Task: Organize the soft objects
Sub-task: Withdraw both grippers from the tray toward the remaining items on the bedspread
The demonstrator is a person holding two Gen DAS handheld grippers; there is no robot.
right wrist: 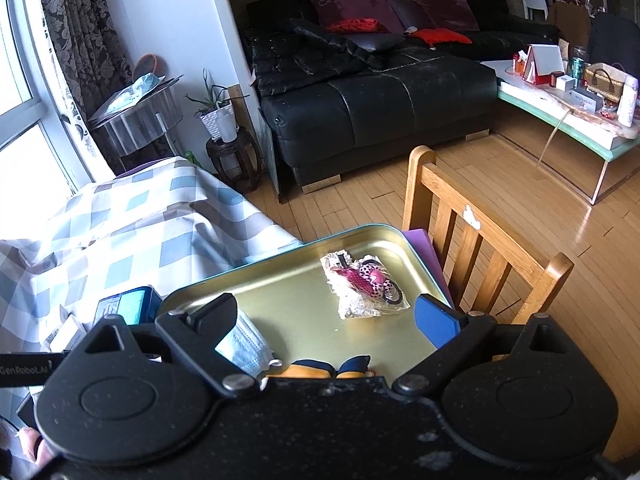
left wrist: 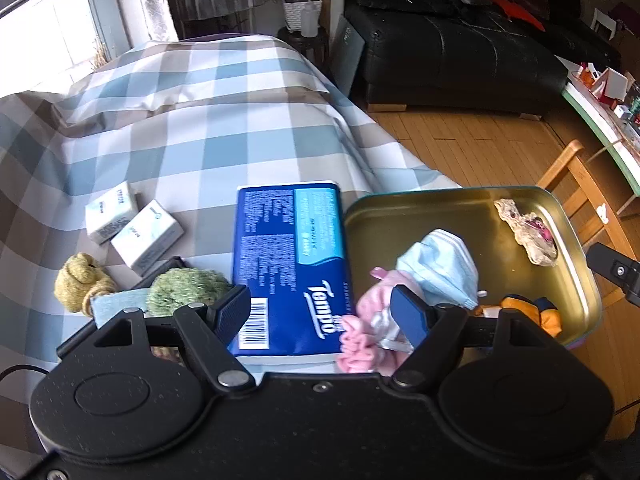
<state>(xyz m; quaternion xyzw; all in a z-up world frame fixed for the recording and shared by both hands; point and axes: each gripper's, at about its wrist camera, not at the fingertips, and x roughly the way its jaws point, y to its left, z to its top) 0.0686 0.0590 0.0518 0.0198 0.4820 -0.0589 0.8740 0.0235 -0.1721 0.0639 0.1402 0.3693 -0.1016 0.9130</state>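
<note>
A gold metal tray (left wrist: 576, 280) sits at the table's right edge. In it lie a light blue face mask (left wrist: 440, 264), a pink frilly cloth (left wrist: 368, 332), an orange and navy soft item (left wrist: 540, 312) and a lace and pink leopard hair piece (left wrist: 528, 232). My left gripper (left wrist: 324, 316) is open above a blue Tempo tissue pack (left wrist: 288, 260) and the pink cloth. A green knitted item (left wrist: 184, 292) and a small tan plush bear (left wrist: 80, 280) lie to its left. My right gripper (right wrist: 332, 320) is open over the tray (right wrist: 280, 304), near the mask (right wrist: 244, 344) and hair piece (right wrist: 364, 284).
Two small white tissue packs (left wrist: 132, 224) lie on the checked tablecloth (left wrist: 180, 140). A wooden chair (right wrist: 480, 240) stands right beside the tray. A black sofa (right wrist: 380, 88) and a cluttered low table (right wrist: 580, 112) stand beyond on the wooden floor.
</note>
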